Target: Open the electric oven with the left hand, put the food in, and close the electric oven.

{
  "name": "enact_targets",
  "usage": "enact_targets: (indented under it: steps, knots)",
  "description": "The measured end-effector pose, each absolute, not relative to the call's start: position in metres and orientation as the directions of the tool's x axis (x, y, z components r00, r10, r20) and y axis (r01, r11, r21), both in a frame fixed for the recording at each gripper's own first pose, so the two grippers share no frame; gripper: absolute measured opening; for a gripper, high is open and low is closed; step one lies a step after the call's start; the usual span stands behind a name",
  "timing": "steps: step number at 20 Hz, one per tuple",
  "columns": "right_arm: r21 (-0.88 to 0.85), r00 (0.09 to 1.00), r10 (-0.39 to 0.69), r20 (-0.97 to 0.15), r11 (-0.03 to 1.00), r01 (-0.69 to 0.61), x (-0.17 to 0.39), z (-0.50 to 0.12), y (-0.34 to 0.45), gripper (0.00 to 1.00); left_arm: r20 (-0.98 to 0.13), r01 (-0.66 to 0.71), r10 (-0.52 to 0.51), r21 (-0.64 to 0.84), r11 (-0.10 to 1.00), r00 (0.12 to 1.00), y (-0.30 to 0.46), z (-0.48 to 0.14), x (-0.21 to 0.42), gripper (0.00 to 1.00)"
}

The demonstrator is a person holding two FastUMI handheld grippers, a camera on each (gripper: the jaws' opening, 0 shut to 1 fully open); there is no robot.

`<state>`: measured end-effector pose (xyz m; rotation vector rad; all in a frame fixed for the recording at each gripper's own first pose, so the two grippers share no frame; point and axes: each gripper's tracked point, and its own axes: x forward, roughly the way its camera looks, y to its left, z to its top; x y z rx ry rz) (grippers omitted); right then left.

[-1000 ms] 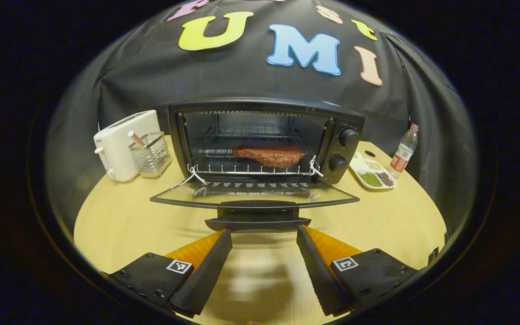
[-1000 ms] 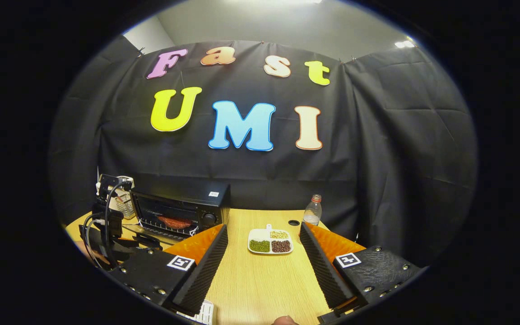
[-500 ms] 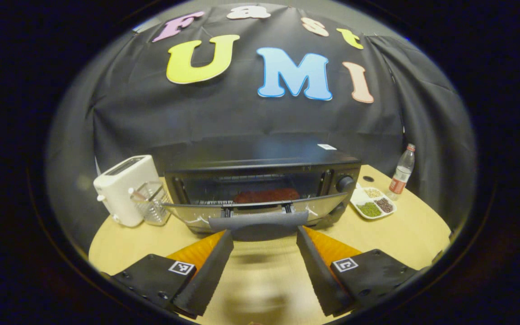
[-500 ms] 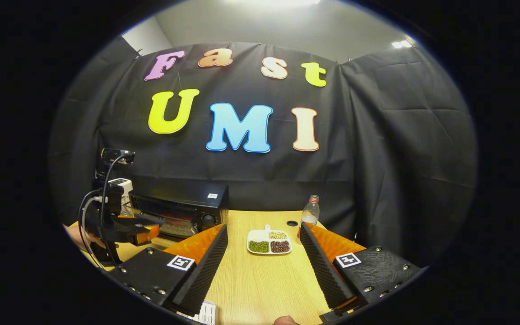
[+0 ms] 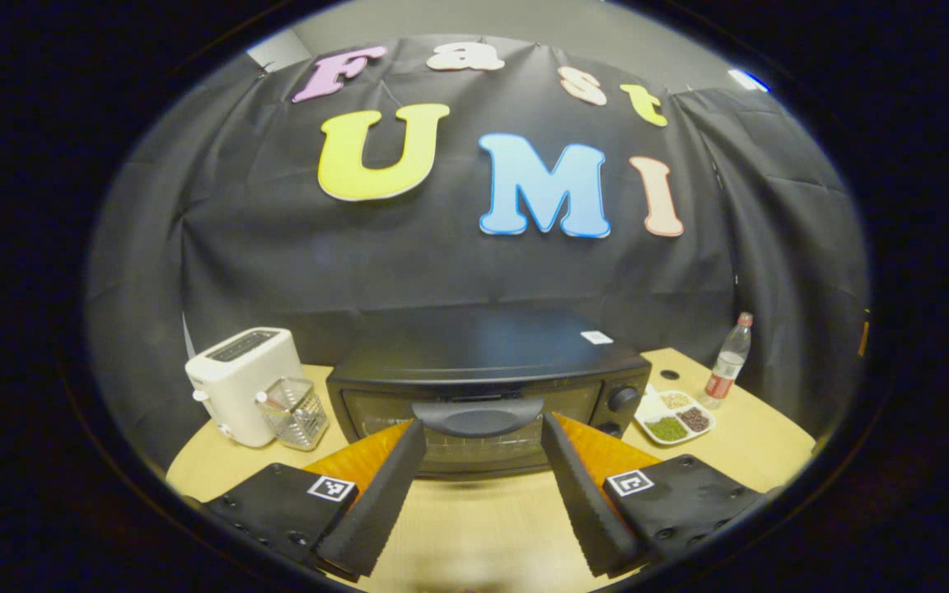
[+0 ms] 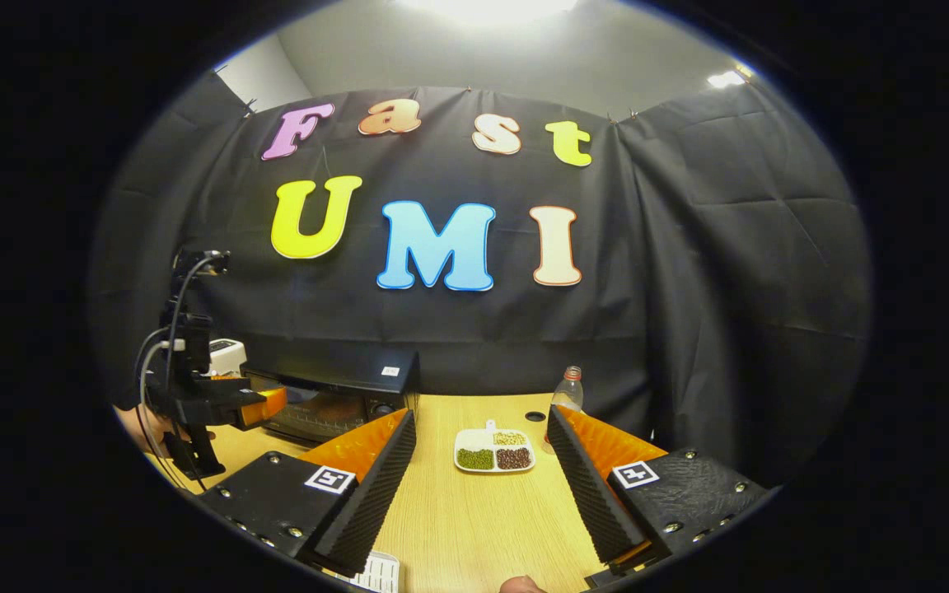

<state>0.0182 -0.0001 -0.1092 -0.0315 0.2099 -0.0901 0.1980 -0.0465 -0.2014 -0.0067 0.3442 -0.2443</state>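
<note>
The black electric oven (image 5: 483, 375) stands on the wooden table (image 5: 474, 535) with its glass door shut. The door's handle (image 5: 477, 416) lies right at my left gripper's (image 5: 481, 428) fingertips, between them, and the fingers stand wide apart. Through the glass I make out only the rack; the food is hidden. In the right gripper view the oven (image 6: 334, 395) is at the left, with the left gripper (image 6: 231, 405) at its front. My right gripper (image 6: 481, 420) hovers open over the table (image 6: 474, 527), holding nothing.
A white toaster (image 5: 236, 383) and a wire basket (image 5: 293, 412) stand left of the oven. A divided dish of beans (image 5: 672, 418) (image 6: 494, 450) and a bottle (image 5: 726, 366) (image 6: 569, 391) sit to its right. A hand (image 6: 141, 428) holds the left gripper.
The oven door has swung up from lying flat open to shut, hiding the meat. My left gripper rose with the handle. The right gripper has barely moved.
</note>
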Motion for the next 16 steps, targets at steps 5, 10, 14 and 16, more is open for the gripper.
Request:
enact_targets:
  steps: [5,10,14,16]
  knots:
    - [-0.01,0.988,-0.034,-0.15,0.999,0.033,0.02,-0.084,0.001,0.98,-0.199,0.214,-0.215,-0.026,0.976,0.956,-0.044,-0.113,0.153,1.0]
    - [0.005,0.994,0.003,-0.11,1.0,-0.002,0.006,-0.063,-0.01,0.98,-0.114,0.156,-0.156,-0.008,0.988,0.981,-0.033,-0.056,0.102,0.95]
    - [-0.016,0.998,0.043,-0.053,0.999,-0.044,-0.012,-0.043,-0.016,0.98,-0.087,0.108,-0.106,0.011,0.994,0.99,-0.021,-0.033,0.053,0.95]
    - [-0.015,0.998,0.056,-0.039,0.998,-0.056,-0.02,-0.035,-0.019,0.97,-0.085,0.082,-0.081,0.011,0.997,0.993,-0.014,-0.027,0.032,0.9]
